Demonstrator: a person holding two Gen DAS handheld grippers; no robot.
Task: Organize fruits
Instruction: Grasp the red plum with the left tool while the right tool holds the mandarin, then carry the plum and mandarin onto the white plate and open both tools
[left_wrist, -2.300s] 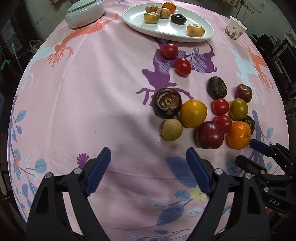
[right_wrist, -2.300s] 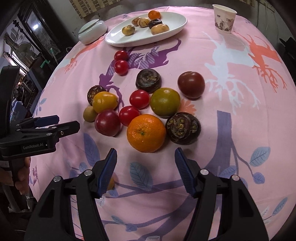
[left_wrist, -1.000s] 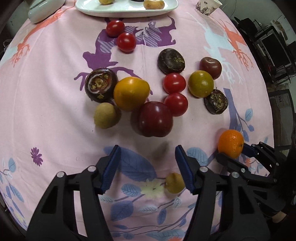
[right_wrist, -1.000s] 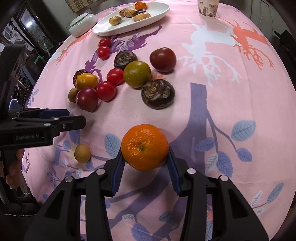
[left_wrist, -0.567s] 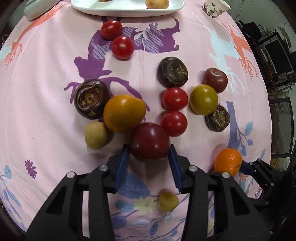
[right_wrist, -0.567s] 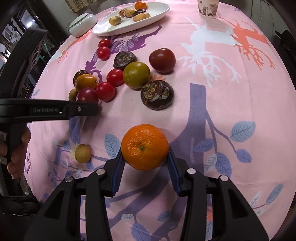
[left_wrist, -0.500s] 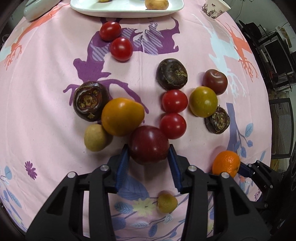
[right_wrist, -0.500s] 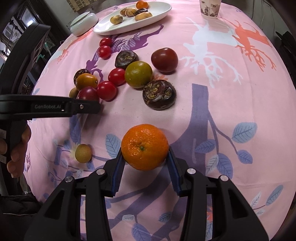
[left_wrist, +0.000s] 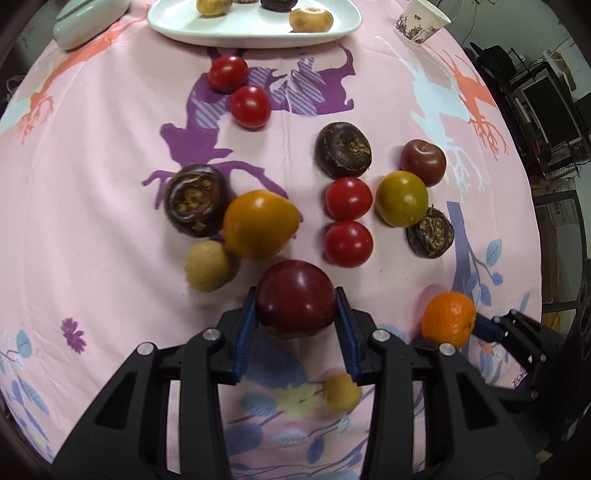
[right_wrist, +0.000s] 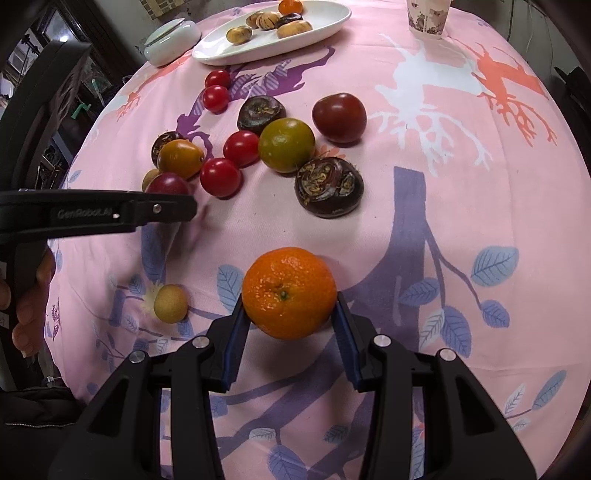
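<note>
My left gripper (left_wrist: 295, 325) is shut on a dark red plum (left_wrist: 295, 297), its blue pads pressing both sides just above the pink cloth. In the right wrist view only the plum's top (right_wrist: 168, 182) shows over that gripper's black arm (right_wrist: 96, 214). My right gripper (right_wrist: 290, 317) is shut on an orange mandarin (right_wrist: 290, 291), which also shows at the right of the left wrist view (left_wrist: 448, 319). The loose fruit lie in a cluster beyond: an orange-yellow fruit (left_wrist: 260, 223), red tomatoes (left_wrist: 349, 199), brown water chestnuts (left_wrist: 194, 199) and a greenish fruit (left_wrist: 402, 198).
A white oval plate (left_wrist: 184, 26) holding several small fruits stands at the far edge, with a pale lidded dish (left_wrist: 88, 18) to its left and a paper cup (left_wrist: 421, 22) to its right. One small tan fruit (left_wrist: 341, 391) lies under my left gripper, another (left_wrist: 207, 266) beside the cluster.
My left gripper moved forward around the dark red plum and shut on it, then drew it slightly away from the cluster. The right gripper kept still with the mandarin.
</note>
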